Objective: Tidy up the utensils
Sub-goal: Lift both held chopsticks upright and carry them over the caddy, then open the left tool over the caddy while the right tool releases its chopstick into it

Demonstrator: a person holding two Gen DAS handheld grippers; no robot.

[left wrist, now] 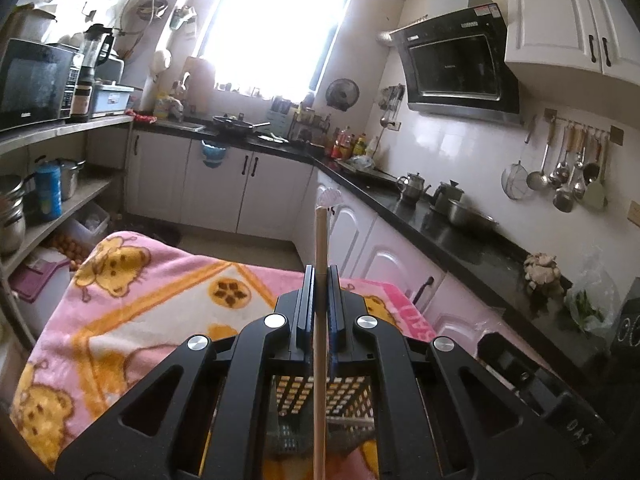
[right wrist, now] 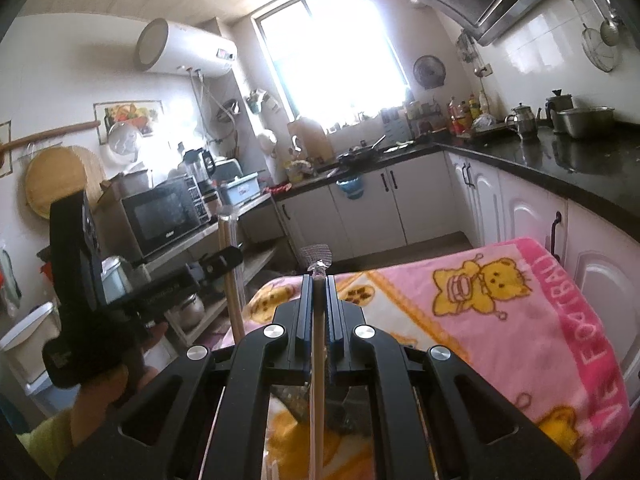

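Sunlight floods a narrow home kitchen through the far window (left wrist: 276,28), where a surface draped in a pink bear-print blanket (left wrist: 160,292) stands between white cabinets and open shelving. Seen from the left wrist, the left hand-held gripper (left wrist: 320,276) is clenched on a pale wooden stick (left wrist: 321,240), apparently a chopstick, whose long axis runs straight forward between the jaws, its squared end pointing toward the far cabinets; below the linkage a dark perforated utensil basket (left wrist: 320,404) rests on the blanket. This view alone takes in the black range hood (left wrist: 456,64), the ladles and strainer hanging on a wall rail (left wrist: 568,168), and kettles on the dark countertop (left wrist: 440,220). Seen from the right wrist, the right hand-held gripper (right wrist: 319,280) grips a second wooden stick (right wrist: 318,352) the same way, lengthwise along the fingers, with a crumpled bit of clear wrapping (right wrist: 318,258) at its tip. Only this view shows the left device from the side, holding its stick (right wrist: 230,264) nearly upright at the blanket's left edge, a bare hand (right wrist: 108,392) around its handle, plus the white water heater (right wrist: 184,46) and a microwave (right wrist: 164,216) on the shelves.
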